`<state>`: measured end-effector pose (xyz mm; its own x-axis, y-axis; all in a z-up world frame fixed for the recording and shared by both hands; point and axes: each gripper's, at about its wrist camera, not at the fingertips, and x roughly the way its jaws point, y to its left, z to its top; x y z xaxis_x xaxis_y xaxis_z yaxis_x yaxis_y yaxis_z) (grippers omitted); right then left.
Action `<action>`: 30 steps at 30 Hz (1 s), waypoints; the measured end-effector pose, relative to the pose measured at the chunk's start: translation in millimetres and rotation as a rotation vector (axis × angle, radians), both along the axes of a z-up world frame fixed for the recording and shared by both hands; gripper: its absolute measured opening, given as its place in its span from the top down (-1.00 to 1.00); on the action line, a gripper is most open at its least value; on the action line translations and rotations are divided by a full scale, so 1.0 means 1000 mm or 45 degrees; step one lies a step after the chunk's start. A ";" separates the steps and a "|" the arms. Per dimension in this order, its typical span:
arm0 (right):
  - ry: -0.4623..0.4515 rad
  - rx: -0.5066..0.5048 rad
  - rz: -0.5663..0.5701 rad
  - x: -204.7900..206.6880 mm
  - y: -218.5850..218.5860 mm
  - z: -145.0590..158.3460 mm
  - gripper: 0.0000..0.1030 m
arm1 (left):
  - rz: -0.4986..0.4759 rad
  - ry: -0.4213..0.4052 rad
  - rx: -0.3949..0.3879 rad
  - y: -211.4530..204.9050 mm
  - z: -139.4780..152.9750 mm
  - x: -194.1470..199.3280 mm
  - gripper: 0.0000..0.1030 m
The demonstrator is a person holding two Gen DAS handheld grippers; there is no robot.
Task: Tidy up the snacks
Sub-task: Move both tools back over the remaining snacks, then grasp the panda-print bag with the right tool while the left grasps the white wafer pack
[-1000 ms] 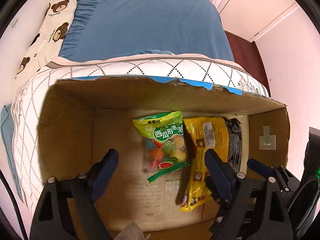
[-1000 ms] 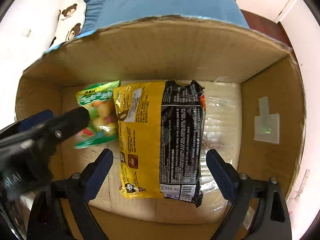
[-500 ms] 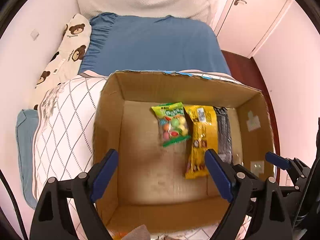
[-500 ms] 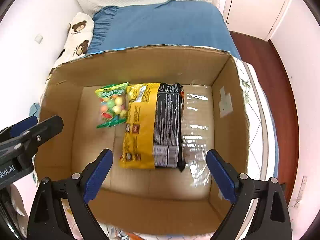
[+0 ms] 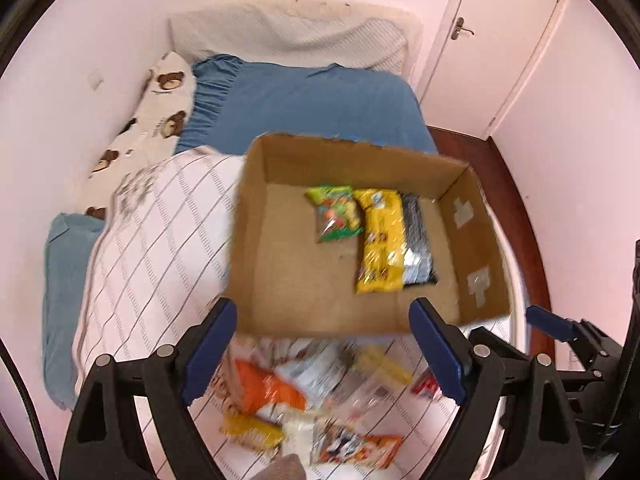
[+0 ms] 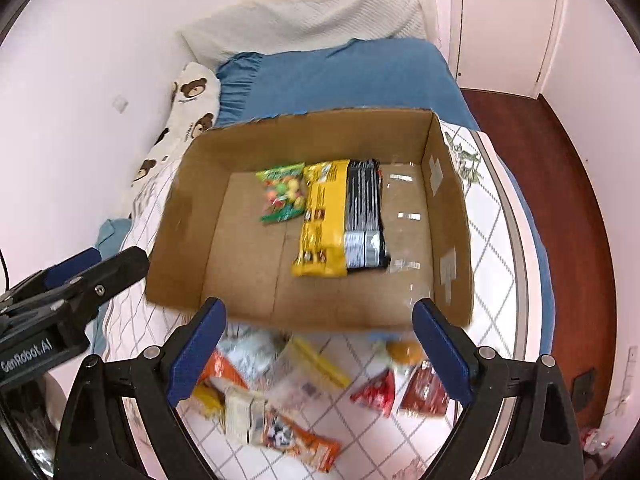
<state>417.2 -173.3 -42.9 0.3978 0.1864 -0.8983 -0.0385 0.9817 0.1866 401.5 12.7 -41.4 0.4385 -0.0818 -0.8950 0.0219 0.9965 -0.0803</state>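
An open cardboard box (image 5: pixel 256 264) (image 6: pixel 188 240) sits on the bed. Inside lie a green candy bag (image 5: pixel 336 214) (image 6: pixel 282 198) and a yellow-and-black snack pack (image 5: pixel 390 240) (image 6: pixel 340 220), side by side. Several loose snacks lie on the quilt in front of the box: an orange packet (image 5: pixel 272 392) (image 6: pixel 308 444), a yellow packet (image 5: pixel 252 432), red packets (image 6: pixel 400 394). My left gripper (image 5: pixel 324 354) is open and empty above the loose snacks. My right gripper (image 6: pixel 318 354) is open and empty, also above them. The left gripper shows at the left of the right wrist view (image 6: pixel 76 280).
The white diamond-pattern quilt (image 5: pixel 160 240) covers the near bed, with a blue sheet (image 5: pixel 304 108) and a bear-print pillow (image 5: pixel 160 120) behind. A pink wall lies left, a door (image 5: pixel 480 40) and wooden floor (image 6: pixel 560 160) right.
Both grippers have pulled back and up out of the box. The box now looks smaller and the loose snacks in front of it have come into view.
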 end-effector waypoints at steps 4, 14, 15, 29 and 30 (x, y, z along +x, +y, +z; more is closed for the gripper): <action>-0.023 -0.051 0.067 -0.052 0.012 -0.025 -0.59 | 0.048 0.039 0.103 0.018 -0.033 -0.058 -0.71; 0.206 -0.363 0.549 -0.139 0.085 -0.171 -0.30 | 0.145 0.434 0.240 0.050 -0.186 -0.144 -0.70; 0.210 -0.402 0.597 -0.145 0.093 -0.182 -0.30 | 0.153 0.436 0.252 0.053 -0.192 -0.148 -0.70; 0.350 -0.640 0.717 -0.146 0.124 -0.241 -0.22 | 0.193 0.468 0.215 0.069 -0.210 -0.166 -0.67; 0.381 -0.590 0.653 -0.138 0.116 -0.238 -0.20 | 0.188 0.469 0.202 0.068 -0.210 -0.166 -0.67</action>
<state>279.1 -57.7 -281.3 0.0897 -0.1410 -0.9859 -0.5248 0.8347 -0.1671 235.6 80.3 -251.0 0.0841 0.1094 -0.9904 -0.1233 0.9875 0.0986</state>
